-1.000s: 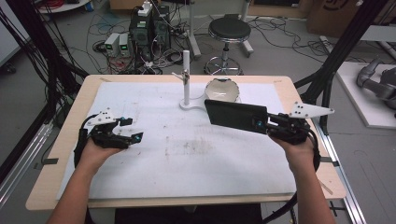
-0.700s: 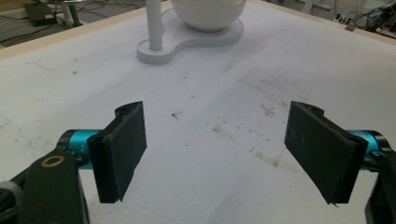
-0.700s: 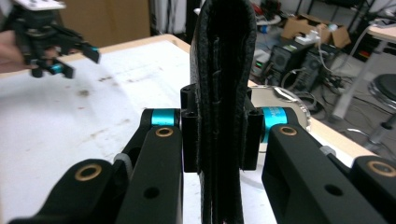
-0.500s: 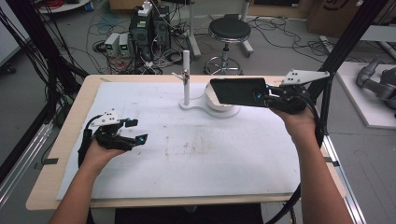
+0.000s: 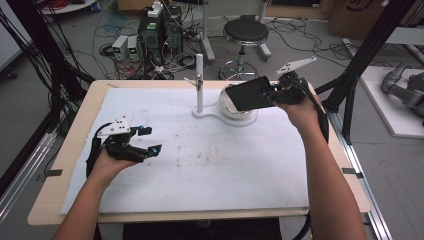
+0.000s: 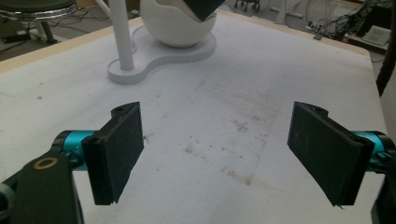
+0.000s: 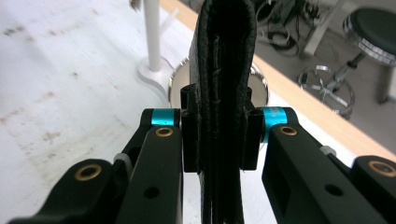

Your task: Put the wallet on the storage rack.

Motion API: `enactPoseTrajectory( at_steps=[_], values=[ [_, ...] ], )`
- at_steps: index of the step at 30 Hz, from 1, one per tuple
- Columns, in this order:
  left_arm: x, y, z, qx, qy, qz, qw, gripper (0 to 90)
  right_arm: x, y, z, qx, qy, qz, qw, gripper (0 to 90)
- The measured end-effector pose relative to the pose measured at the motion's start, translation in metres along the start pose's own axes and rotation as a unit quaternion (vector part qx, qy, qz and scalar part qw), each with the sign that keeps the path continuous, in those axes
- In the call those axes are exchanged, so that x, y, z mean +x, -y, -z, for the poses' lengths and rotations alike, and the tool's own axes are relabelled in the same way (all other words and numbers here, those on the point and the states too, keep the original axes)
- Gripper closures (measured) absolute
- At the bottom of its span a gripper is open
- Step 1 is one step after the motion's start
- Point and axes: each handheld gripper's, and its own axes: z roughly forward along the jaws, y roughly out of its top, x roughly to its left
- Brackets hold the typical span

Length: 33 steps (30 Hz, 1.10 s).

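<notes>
My right gripper [image 5: 274, 93] is shut on a flat black leather wallet [image 5: 250, 93], held in the air over the white bowl-shaped holder [image 5: 231, 111] at the back of the table. In the right gripper view the wallet [image 7: 224, 70] stands on edge between the pads, pressed from both sides. Beside the bowl a white post [image 5: 199, 82] rises from the same white base. My left gripper [image 5: 149, 140] rests low at the left of the white mat, open, with nothing between its pads [image 6: 119, 149]. The left gripper view shows the bowl [image 6: 175, 25] and post [image 6: 119, 32] ahead.
A white mat [image 5: 210, 165] covers most of the wooden table [image 5: 75, 150] and is lightly stained in the middle. Black frame posts stand at both sides. Behind the table are a stool [image 5: 245, 35], cables and electronics boxes on the floor.
The right gripper has carried the wallet up and toward the back of the table, from the mat to above the white bowl. The left gripper has stayed in place.
</notes>
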Motion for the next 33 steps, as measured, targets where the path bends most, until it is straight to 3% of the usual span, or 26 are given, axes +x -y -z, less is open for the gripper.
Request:
enactPoseTrajectory(
  at_steps=[4,11,16,18,20,22,25,28,33],
  values=[
    [-0.002,-0.001,-0.003,0.003,0.004,-0.005,1.0,18.5,-0.006,0.0,-0.015,0.021,0.002,-0.009,0.9997,76.4],
    [-0.002,-0.001,-0.004,0.005,0.013,-0.002,0.9999,18.4,-0.016,0.0,-0.039,0.031,-0.012,-0.036,0.9988,76.2],
    [-0.003,-0.001,-0.006,0.008,0.015,-0.003,0.9999,18.4,-0.024,0.001,-0.048,0.01,-0.032,-0.055,0.9979,75.9],
    [-0.003,-0.001,-0.006,0.009,0.014,-0.004,0.9999,18.5,-0.026,0.001,-0.05,0.006,-0.028,-0.061,0.9977,75.5],
    [-0.003,0.0,-0.005,0.01,0.015,-0.006,0.9998,18.4,-0.028,0.002,-0.05,0.004,-0.019,-0.068,0.9975,72.2],
    [-0.003,0.0,-0.005,0.01,0.014,-0.003,0.9998,18.4,-0.03,0.003,-0.049,0.001,0.007,-0.072,0.9974,59.8],
    [-0.002,0.0,-0.005,0.01,0.014,-0.002,0.9999,18.4,-0.036,0.003,-0.039,-0.029,0.037,-0.091,0.9947,49.9],
    [-0.002,0.0,-0.006,0.011,0.015,-0.002,0.9998,18.4,-0.04,0.005,-0.03,-0.038,0.059,-0.086,0.9938,47.4],
    [-0.004,0.0,-0.005,0.011,0.016,-0.003,0.9998,18.4,-0.049,0.015,-0.024,-0.043,0.092,-0.108,0.9889,47.8]
  ],
)
